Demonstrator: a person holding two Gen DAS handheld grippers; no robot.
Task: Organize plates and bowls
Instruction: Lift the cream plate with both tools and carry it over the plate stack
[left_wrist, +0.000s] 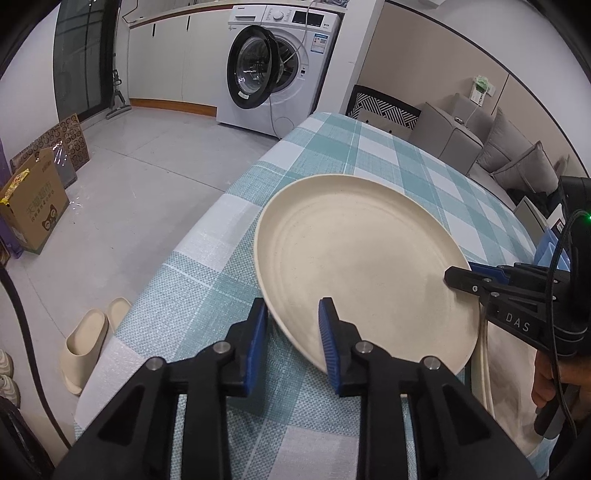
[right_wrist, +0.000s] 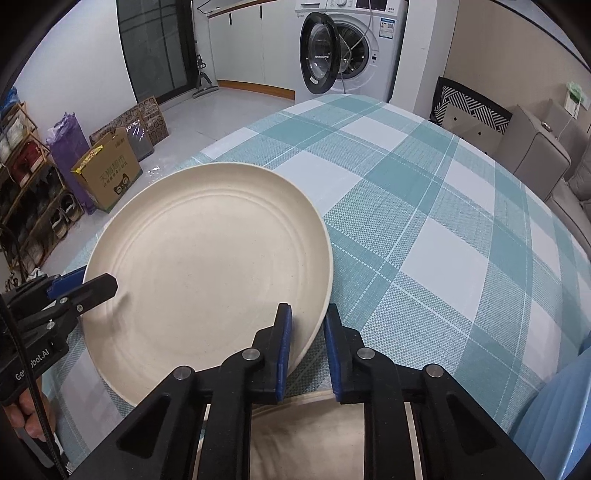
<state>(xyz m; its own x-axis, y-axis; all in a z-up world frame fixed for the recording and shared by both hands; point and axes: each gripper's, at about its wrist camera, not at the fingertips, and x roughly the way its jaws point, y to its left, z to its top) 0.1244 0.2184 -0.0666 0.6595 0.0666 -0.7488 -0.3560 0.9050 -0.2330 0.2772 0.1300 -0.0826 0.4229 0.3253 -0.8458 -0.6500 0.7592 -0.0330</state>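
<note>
In the left wrist view, a big cream plate (left_wrist: 364, 266) is tilted above the checked tablecloth (left_wrist: 406, 162), its far edge up toward 12 o'clock. The left gripper (left_wrist: 293, 332) sits at 6 o'clock with its blue pads (left_wrist: 330, 336) on each side of the plate's near rim, still a little way apart, so I cannot tell if they are squeezing it. The right gripper (left_wrist: 460, 275) comes in from 3 o'clock and pinches the plate's edge, one finger on top and one below. A washing machine (left_wrist: 280, 66) stands at 12 o'clock, and slippers (left_wrist: 92, 339) lie on the floor at 8 o'clock. In the right wrist view, the plate (right_wrist: 207, 266) is at 9 o'clock over the tablecloth (right_wrist: 424, 192). The right gripper (right_wrist: 307, 343) at 6 o'clock has the plate's rim between its nearly closed fingers. The left gripper (right_wrist: 96, 286) reaches in from 9 o'clock, with its top finger lying on the plate. A cardboard box (right_wrist: 109, 177) sits at 10 o'clock.
</note>
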